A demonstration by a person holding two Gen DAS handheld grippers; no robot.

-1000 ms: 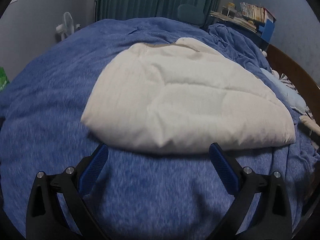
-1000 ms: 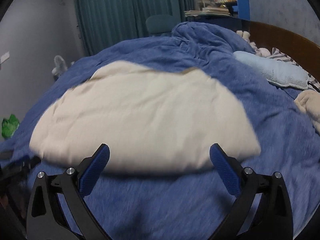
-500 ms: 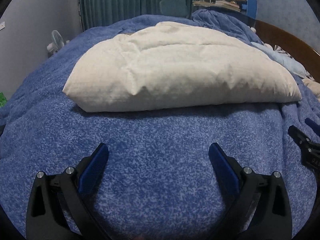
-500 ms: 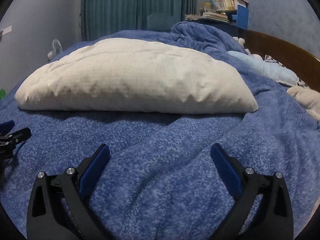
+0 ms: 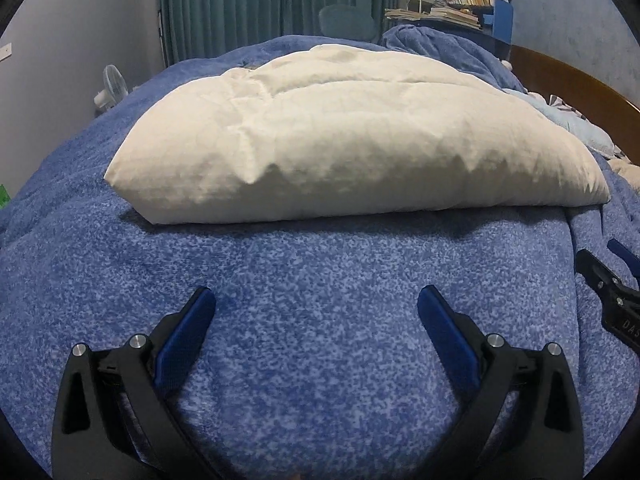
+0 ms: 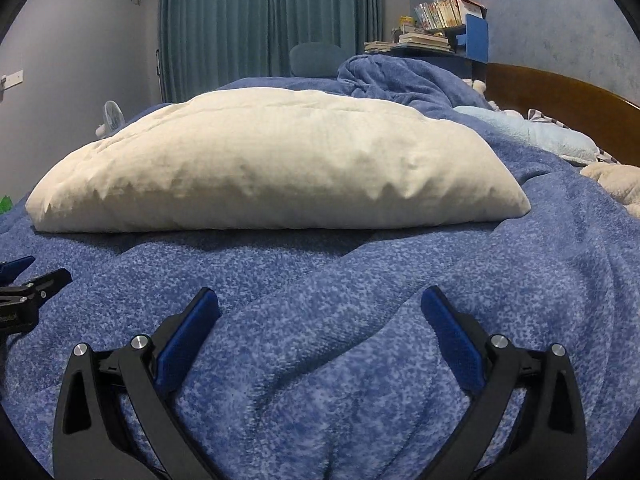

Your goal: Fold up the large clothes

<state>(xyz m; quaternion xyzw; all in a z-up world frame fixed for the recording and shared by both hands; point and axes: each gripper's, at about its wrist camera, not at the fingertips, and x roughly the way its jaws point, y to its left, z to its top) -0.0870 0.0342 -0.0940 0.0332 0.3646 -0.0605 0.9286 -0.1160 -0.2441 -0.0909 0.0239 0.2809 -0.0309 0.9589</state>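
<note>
Both the left hand-held gripper and right hand-held gripper hang released near the bed's near edge, short of the folded cream garment, probably lining up its corners.

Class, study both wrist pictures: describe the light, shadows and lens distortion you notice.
Left wrist view: dim, bluish room light; soft shadow under the cream quilt; the blue blanket bulges from fisheye. Right wrist view: same dimness; the headboard curves; dark corners ring the frame; the curtain looks grainy.

teal curtains, grey walls, wooden headboard, cluttered bookshelf, small fan
</note>
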